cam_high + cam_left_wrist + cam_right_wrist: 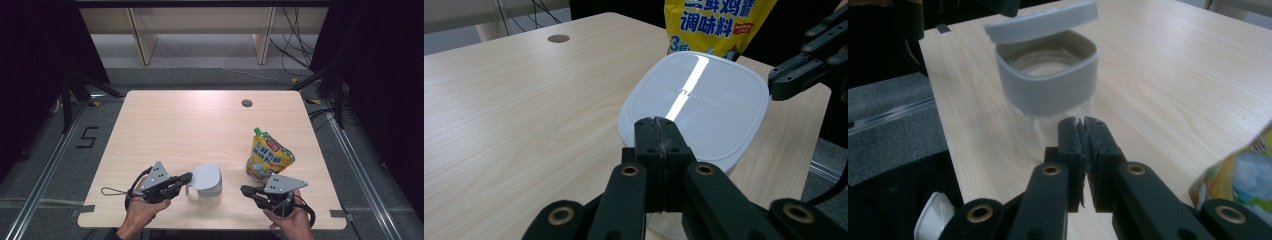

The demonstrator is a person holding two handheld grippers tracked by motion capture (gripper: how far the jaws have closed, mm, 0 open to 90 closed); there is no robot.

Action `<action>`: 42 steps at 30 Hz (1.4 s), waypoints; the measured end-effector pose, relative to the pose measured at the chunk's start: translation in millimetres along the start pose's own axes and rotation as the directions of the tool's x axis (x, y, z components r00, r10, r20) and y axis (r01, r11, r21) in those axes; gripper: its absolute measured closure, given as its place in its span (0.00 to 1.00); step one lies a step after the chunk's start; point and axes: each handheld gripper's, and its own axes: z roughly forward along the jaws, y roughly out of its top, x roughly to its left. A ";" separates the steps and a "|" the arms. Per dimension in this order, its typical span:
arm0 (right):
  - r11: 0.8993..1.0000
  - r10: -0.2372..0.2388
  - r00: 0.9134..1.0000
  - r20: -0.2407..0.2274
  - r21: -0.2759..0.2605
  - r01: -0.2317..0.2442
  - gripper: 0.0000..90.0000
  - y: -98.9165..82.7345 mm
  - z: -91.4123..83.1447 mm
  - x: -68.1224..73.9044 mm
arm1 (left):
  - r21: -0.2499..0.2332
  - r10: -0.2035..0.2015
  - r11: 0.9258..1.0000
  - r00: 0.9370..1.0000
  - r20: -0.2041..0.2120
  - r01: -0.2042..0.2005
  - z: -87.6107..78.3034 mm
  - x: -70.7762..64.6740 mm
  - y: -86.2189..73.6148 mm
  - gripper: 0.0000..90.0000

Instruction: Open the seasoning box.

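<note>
At the table's near edge, a person's two hands each hold a gripper. The left gripper [186,178] has its jaws pressed together at the edge of a white lid [207,177], which sits tilted above a clear jar [1048,75] with a grey collar; whether the jaws pinch the lid's rim I cannot tell. The right gripper [244,189] (jaws together, nothing between them) hovers just beside the jar. Behind it stands a yellow seasoning pouch [268,155]. Farther off, the wooden table [200,120] shows a round grommet [247,103].
</note>
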 end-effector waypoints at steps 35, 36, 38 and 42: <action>0.998 -0.068 0.996 -0.055 -0.007 0.068 1.00 42.5 41.4 13.6 | -0.001 -0.026 1.000 1.000 0.010 0.026 -2.5 5.3 -2.7 0.88; 0.997 -0.071 0.996 -0.049 -0.022 0.070 1.00 42.9 42.8 14.1 | -0.001 -0.041 0.999 0.999 0.012 0.041 -3.8 6.2 -3.4 0.84; 0.998 -0.069 0.996 -0.057 -0.011 0.068 1.00 44.9 42.4 14.5 | -0.003 -0.071 0.997 0.997 0.015 0.071 -6.8 7.9 -6.1 0.77; 0.997 -0.073 0.995 -0.061 -0.017 0.072 1.00 48.0 43.5 15.9 | 0.057 -0.013 0.998 1.000 -0.022 0.014 -12.7 11.2 -12.8 0.68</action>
